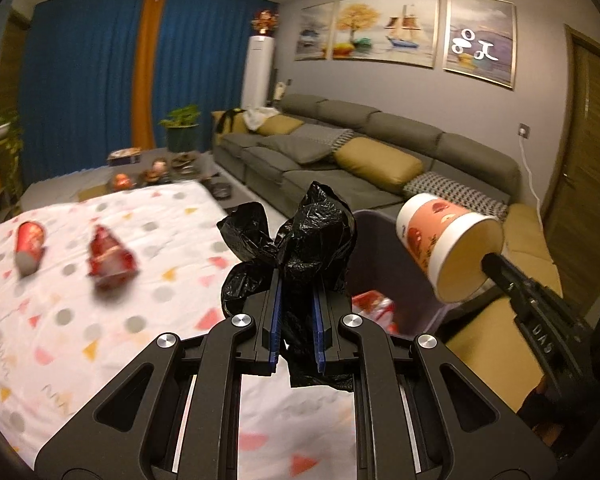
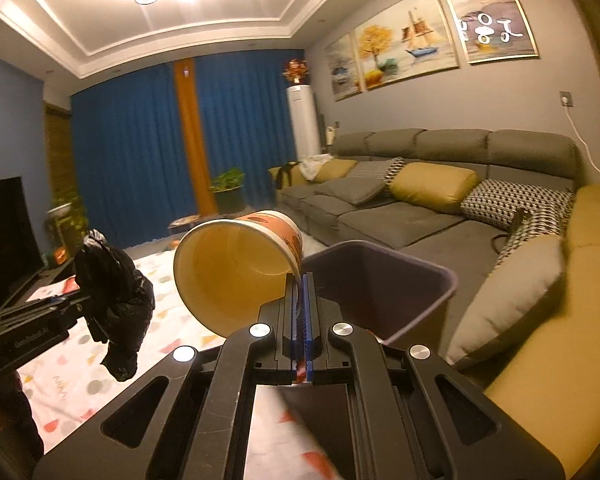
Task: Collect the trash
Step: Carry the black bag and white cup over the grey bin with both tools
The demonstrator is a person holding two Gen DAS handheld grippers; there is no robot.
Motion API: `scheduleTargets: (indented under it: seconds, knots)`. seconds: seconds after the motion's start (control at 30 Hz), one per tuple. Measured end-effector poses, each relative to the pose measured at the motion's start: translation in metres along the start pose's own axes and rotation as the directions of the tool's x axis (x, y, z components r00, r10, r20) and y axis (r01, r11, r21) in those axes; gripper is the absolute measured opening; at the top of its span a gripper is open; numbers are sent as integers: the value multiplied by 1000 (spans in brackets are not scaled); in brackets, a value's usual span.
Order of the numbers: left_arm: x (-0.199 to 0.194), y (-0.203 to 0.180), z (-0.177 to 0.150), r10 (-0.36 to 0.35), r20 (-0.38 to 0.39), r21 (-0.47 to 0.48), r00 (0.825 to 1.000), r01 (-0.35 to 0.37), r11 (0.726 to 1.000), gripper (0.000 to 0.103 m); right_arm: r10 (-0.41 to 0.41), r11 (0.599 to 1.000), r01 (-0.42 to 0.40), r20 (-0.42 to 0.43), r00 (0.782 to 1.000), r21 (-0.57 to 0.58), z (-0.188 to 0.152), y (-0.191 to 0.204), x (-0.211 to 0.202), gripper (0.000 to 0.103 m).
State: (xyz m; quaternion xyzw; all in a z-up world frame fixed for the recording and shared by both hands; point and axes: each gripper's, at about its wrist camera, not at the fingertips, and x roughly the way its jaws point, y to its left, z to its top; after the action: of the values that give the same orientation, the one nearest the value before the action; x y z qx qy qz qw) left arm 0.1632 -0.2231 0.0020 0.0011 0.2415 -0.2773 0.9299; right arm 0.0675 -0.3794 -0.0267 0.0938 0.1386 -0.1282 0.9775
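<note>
My left gripper (image 1: pixel 297 280) is shut on a crumpled black plastic bag (image 1: pixel 300 236), held above the table edge beside the purple bin (image 1: pixel 384 264). My right gripper (image 2: pixel 299 280) is shut on the rim of a paper cup (image 2: pixel 236 264) with an orange print, tipped on its side over the purple bin (image 2: pixel 380 276). The cup (image 1: pixel 444 244) also shows in the left wrist view, over the bin's right side. Red wrappers (image 1: pixel 372 304) lie inside the bin. A red can (image 1: pixel 29 246) and a red crushed wrapper (image 1: pixel 110 258) lie on the patterned tablecloth (image 1: pixel 100 320).
A grey sofa (image 2: pixel 400 208) with yellow and patterned cushions runs along the right wall. Blue curtains (image 1: pixel 92 80), a white floor air conditioner (image 1: pixel 258 72) and a potted plant (image 1: pixel 182 128) stand at the back. A TV (image 2: pixel 0 224) is at the left.
</note>
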Motion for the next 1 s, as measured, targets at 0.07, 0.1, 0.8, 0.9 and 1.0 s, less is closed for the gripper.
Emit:
scheduleTargets:
  seconds: [0.07, 0.1, 0.8, 0.9, 1.0]
  knots:
    - [11, -8, 3, -22, -3, 2, 1000, 22, 1000, 12, -18, 1000, 18, -9, 1000, 6, -1, -10, 4, 4]
    - [17, -11, 4, -32, -7, 0, 999, 32, 999, 12, -28, 1000, 28, -14, 1000, 8, -1, -14, 6, 4]
    - [105, -40, 5, -118, -92, -13, 989, 118, 993, 12, -85, 995, 88, -78, 993, 35, -7, -45, 41, 4]
    - [113, -40, 7, -125, -101, -14, 987, 124, 992, 12, -92, 995, 95, -82, 992, 35, -9, -47, 45, 4]
    - [120, -41, 4, -129, -116, -14, 985, 128, 992, 12, -98, 994, 102, -88, 991, 38, -10, -50, 48, 4]
